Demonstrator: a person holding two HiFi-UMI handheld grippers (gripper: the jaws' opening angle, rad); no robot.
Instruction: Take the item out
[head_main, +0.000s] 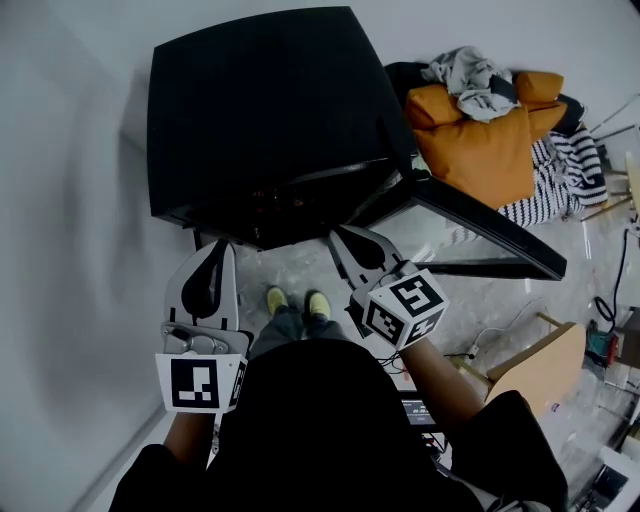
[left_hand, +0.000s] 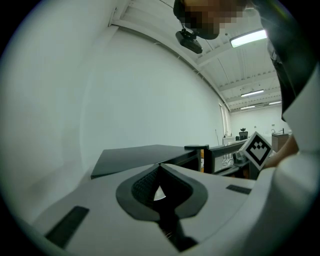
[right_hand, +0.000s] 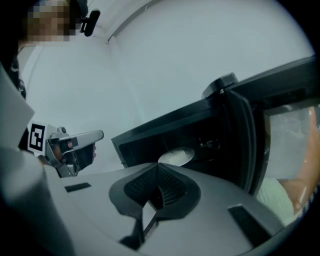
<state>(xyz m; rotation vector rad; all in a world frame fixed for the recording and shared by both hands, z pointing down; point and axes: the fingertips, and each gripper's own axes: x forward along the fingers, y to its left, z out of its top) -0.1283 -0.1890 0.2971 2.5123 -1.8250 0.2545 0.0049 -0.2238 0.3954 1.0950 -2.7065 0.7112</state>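
Observation:
A black oven-like box (head_main: 260, 110) stands in front of me with its glass door (head_main: 480, 225) swung open to the right. In the right gripper view a white plate (right_hand: 176, 156) lies inside the dark cavity. My right gripper (head_main: 345, 235) is shut and empty, and its tips sit just at the open front of the box, short of the plate. To the left and a little lower, my left gripper (head_main: 215, 250) is also shut with nothing in it. The right gripper view catches the left gripper (right_hand: 70, 147) off to the side.
A white wall runs along the left. An orange cushion (head_main: 480, 140) with a grey cloth (head_main: 470, 80) and a striped cloth (head_main: 565, 170) lie behind the open door. A wooden board (head_main: 545, 365) and cables sit at the lower right. The person's feet (head_main: 295, 300) stand below the box.

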